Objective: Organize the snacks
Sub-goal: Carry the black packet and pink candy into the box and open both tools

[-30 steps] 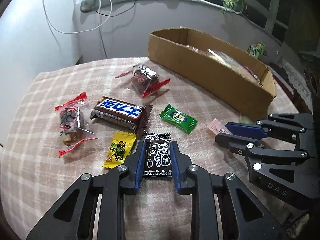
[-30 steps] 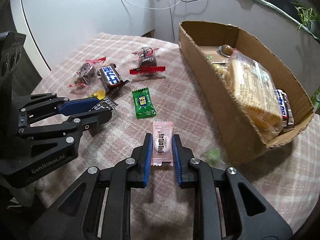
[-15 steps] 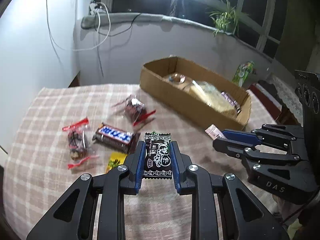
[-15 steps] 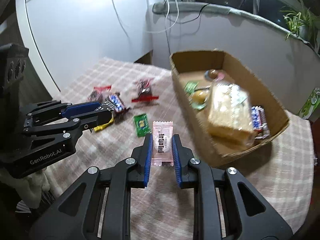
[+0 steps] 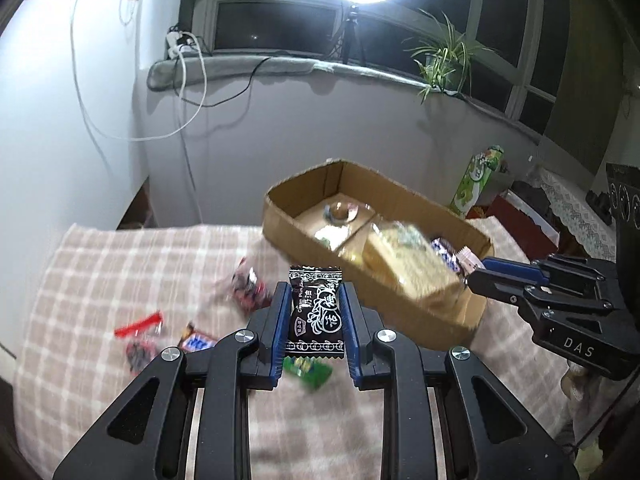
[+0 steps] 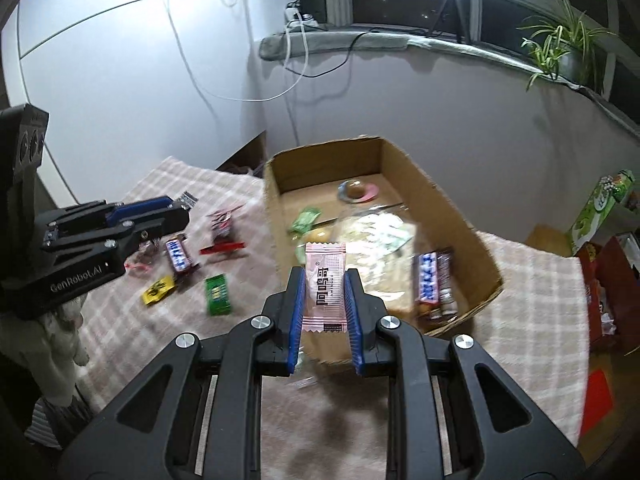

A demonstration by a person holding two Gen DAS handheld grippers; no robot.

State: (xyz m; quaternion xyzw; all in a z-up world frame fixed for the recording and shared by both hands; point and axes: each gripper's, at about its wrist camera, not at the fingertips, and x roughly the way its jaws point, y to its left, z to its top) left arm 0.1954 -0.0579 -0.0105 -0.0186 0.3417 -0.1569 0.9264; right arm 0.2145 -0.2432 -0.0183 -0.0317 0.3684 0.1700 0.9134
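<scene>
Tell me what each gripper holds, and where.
Left gripper: black candy packet, pinched across its side edges. Right gripper: pink candy packet, likewise.

"DAS" on the right gripper [image 5: 476, 276], "GenRobot.AI" on the left gripper [image 6: 182, 212]

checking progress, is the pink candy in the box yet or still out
Out. The pink candy is clamped in the right gripper, above the cardboard box's near end.
</scene>
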